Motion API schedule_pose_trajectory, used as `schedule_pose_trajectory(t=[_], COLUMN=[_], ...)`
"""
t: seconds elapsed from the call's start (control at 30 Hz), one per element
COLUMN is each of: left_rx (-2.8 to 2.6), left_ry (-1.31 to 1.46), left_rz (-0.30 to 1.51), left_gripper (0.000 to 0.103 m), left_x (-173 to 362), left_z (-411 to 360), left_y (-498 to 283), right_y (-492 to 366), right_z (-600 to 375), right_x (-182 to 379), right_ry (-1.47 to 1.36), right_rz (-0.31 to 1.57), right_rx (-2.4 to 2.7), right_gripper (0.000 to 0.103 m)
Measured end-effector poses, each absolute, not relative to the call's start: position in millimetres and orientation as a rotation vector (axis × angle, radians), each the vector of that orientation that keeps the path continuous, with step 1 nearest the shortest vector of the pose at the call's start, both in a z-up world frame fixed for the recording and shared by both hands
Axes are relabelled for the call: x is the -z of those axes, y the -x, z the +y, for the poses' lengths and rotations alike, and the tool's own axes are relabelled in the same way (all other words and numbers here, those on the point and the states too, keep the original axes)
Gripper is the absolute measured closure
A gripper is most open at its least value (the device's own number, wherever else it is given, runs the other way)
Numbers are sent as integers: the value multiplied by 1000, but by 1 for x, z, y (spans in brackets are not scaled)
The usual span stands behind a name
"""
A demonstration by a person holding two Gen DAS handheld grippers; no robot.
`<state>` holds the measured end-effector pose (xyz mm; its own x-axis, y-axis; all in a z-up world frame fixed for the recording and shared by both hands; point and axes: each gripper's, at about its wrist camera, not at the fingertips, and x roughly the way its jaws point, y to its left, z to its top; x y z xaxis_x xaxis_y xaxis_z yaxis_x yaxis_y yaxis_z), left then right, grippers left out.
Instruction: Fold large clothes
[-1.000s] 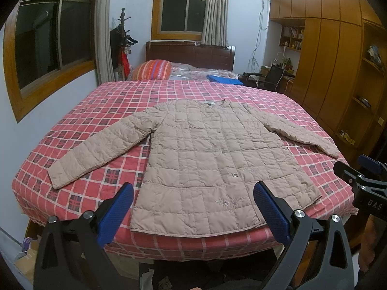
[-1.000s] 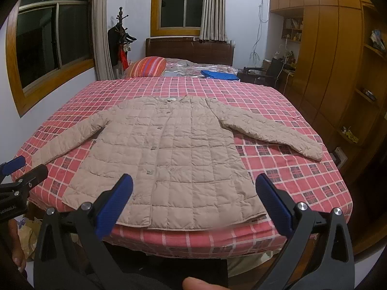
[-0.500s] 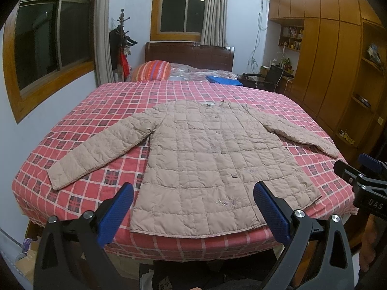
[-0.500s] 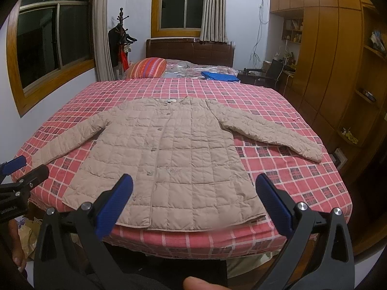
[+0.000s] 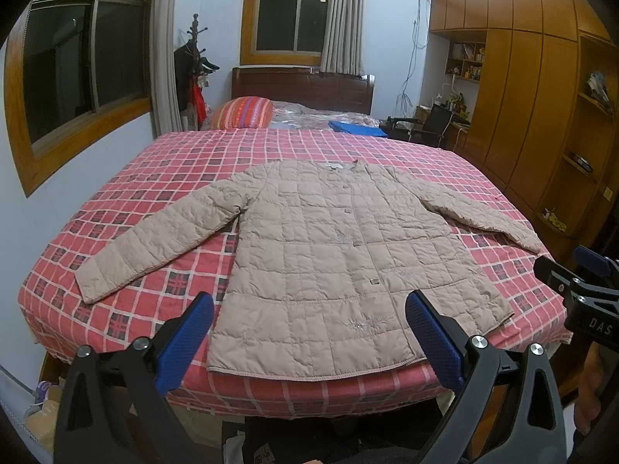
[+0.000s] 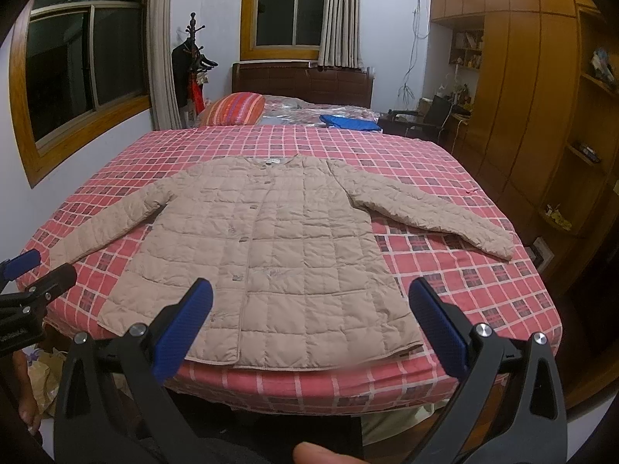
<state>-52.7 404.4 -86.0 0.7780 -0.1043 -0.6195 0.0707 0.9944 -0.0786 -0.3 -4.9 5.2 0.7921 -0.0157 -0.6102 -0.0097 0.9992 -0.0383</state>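
One quilted jacket [image 5: 329,255], one bed [image 5: 271,150], one striped pillow [image 5: 241,112], two windows [image 5: 290,17], two grippers [image 5: 309,332].

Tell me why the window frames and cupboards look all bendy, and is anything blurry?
Left wrist view: the fisheye lens bows the wooden side window and tall wooden wardrobe, with black corners and ceiling-light glare top right. Right wrist view: same bending, and the near hem of the beige quilted jacket smears softly at the red checked bedspread edge.

matt quilted cloth jacket [image 5: 329,255], checked cloth bedspread [image 5: 185,162]
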Motion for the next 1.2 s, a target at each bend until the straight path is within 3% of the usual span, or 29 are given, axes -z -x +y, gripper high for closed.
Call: schedule_pose_trajectory(t=[1.2], left_rx=[92], left_ry=[59], left_rz=[677], left_gripper=[4], left_x=[91], left_z=[407], left_y=[52], right_y=[0], right_z=[-5], right_x=[-3], right_ry=[40], right_rz=[660], right_rx=[5], right_gripper=[2])
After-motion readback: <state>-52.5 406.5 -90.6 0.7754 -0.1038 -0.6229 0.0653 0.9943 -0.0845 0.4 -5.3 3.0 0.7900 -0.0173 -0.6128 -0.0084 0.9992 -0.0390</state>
